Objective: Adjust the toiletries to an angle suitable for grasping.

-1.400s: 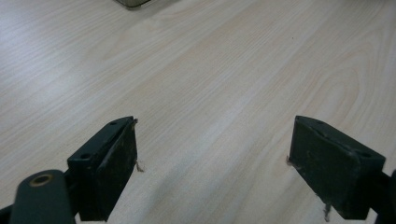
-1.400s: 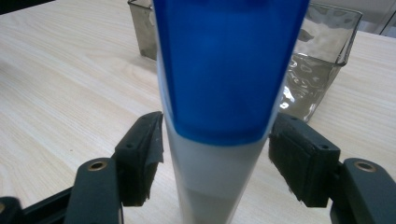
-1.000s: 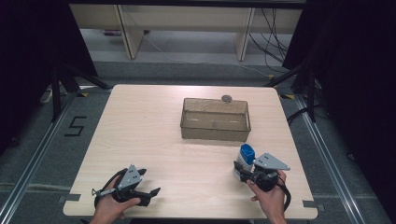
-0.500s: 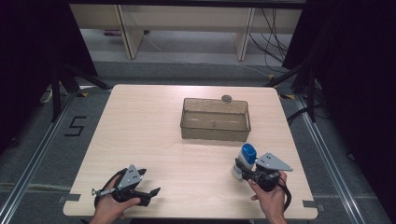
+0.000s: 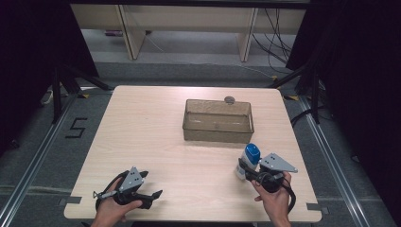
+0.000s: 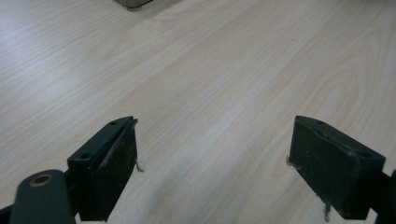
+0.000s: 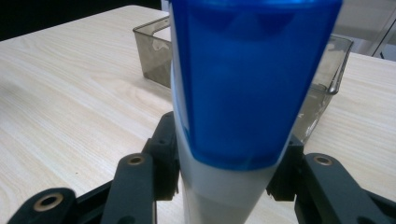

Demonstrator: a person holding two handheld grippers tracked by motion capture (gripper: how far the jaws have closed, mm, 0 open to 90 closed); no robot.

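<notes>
1. The right gripper (image 5: pixel 245 169) has just closed its jaws on the bottle (image 5: pixel 249 160), white with a blue cap, clamped upright between them.
2. The left gripper (image 5: pixel 150 194) sits idle, jaws wide and empty.
3. Likely left: carrying the bottle to the bin (image 5: pixel 218 133) just ahead.

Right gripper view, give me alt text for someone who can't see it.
The right gripper has its black fingers shut on a white bottle with a blue cap, seen close up. Behind it, a clear plastic bin sits on the light wooden table.
</notes>
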